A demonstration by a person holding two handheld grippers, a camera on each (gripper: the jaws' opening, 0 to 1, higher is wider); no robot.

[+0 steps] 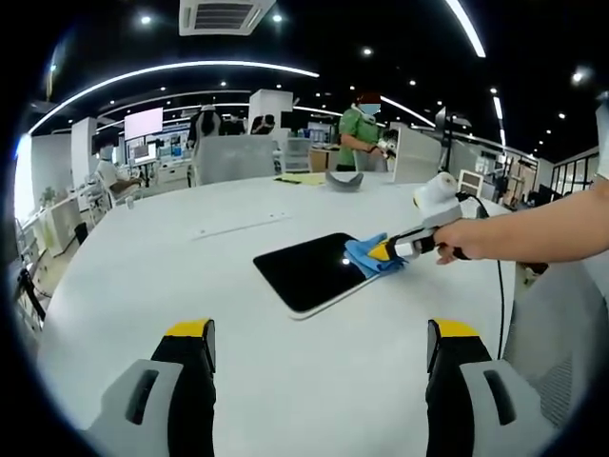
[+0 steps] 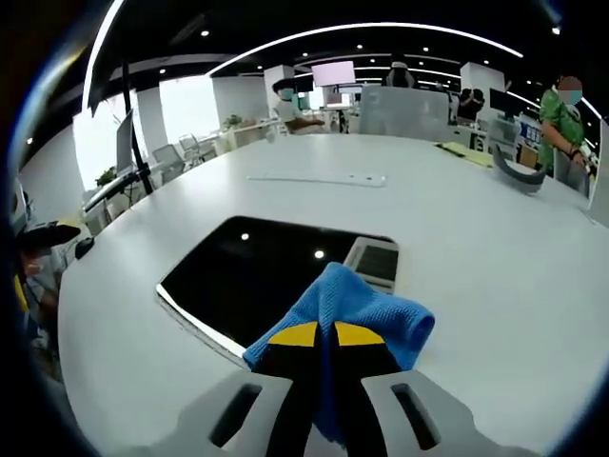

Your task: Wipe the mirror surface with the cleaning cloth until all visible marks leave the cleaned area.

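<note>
A flat dark mirror (image 1: 312, 270) with a light rim lies on the white table (image 1: 171, 276). In the left gripper view my left gripper (image 1: 319, 335) hovers open over bare table short of the mirror, holding nothing. My right gripper (image 1: 385, 252) comes in from the right, held by a hand, shut on a blue cleaning cloth (image 1: 366, 255) that rests on the mirror's right edge. In the right gripper view the right gripper (image 2: 325, 335) pinches the blue cloth (image 2: 357, 305) at the near edge of the mirror (image 2: 257, 271), which reflects ceiling lights.
A grey curved object (image 1: 344, 181) and yellow papers (image 1: 303, 178) lie at the table's far side. A person in green (image 1: 362, 133) stands behind it. A thin white strip (image 2: 319, 178) lies beyond the mirror. Chairs and desks ring the table.
</note>
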